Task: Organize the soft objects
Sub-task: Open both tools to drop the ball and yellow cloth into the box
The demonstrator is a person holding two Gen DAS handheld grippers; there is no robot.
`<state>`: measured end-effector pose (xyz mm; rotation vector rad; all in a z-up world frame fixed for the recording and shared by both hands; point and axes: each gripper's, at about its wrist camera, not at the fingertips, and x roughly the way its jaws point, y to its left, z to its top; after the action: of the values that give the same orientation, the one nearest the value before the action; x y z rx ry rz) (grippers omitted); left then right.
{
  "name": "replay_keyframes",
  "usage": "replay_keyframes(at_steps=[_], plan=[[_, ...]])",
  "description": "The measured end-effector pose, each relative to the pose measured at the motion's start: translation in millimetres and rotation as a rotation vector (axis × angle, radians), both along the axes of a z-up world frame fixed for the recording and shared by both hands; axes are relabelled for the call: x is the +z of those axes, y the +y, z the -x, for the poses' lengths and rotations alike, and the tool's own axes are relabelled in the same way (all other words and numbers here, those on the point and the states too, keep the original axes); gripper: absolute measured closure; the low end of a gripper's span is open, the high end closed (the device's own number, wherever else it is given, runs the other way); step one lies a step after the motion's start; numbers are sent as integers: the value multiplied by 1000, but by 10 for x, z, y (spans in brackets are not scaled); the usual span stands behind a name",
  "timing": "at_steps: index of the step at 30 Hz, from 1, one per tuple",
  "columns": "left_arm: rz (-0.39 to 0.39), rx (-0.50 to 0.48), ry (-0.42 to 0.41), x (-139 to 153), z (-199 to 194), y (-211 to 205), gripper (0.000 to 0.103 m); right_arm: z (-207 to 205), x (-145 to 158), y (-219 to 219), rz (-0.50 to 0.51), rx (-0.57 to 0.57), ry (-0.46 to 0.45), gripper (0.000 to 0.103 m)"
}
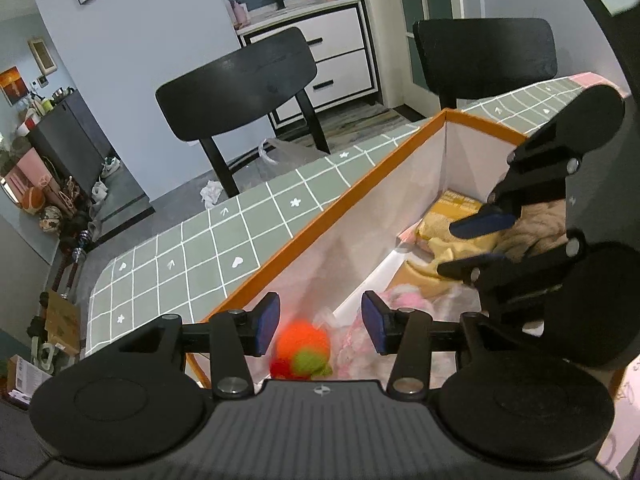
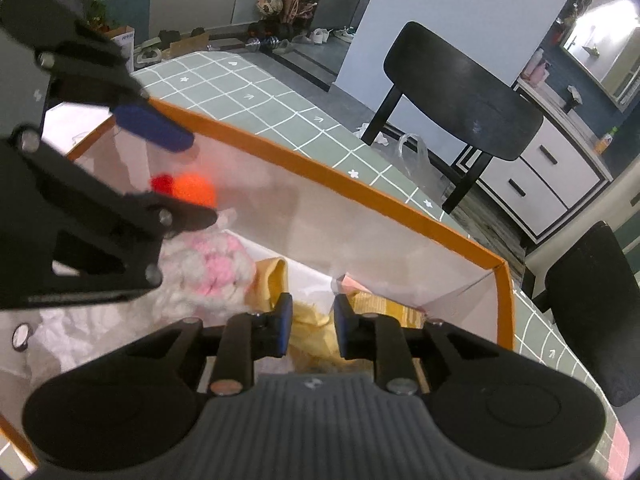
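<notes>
Two handheld grippers, both angled downward over the orange-rimmed box (image 1: 344,196).

Left gripper (image 1: 320,324): jaws parted wide, blue pads (image 1: 269,322) clear of any contact, poised above the near-left end of the box. Right gripper (image 2: 309,322): jaws parted narrowly, pads not pressing anything, poised above the far-right end of the box. Well apart, each seen side-on from the other's camera.

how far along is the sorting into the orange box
Mostly done by the look of it: the pink fluffy item and yellow cloth lie inside the orange-rimmed box. Left gripper stands open over the orange toy; right gripper open. No soft items visible outside.
</notes>
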<state>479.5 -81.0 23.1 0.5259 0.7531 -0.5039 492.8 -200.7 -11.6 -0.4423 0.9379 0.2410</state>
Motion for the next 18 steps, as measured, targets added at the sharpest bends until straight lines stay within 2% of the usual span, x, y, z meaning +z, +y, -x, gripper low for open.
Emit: replay_keyframes(at_steps=[8, 14, 18], plan=[[-7, -14, -21, 172, 191, -16, 43, 198, 208, -59, -42, -42, -13, 75], [-6, -13, -38, 300, 320, 1, 39, 382, 462, -144, -78, -74, -51, 62], [-5, -9, -45, 382, 402, 43, 38, 492, 657, -269, -136, -116, -75, 62]])
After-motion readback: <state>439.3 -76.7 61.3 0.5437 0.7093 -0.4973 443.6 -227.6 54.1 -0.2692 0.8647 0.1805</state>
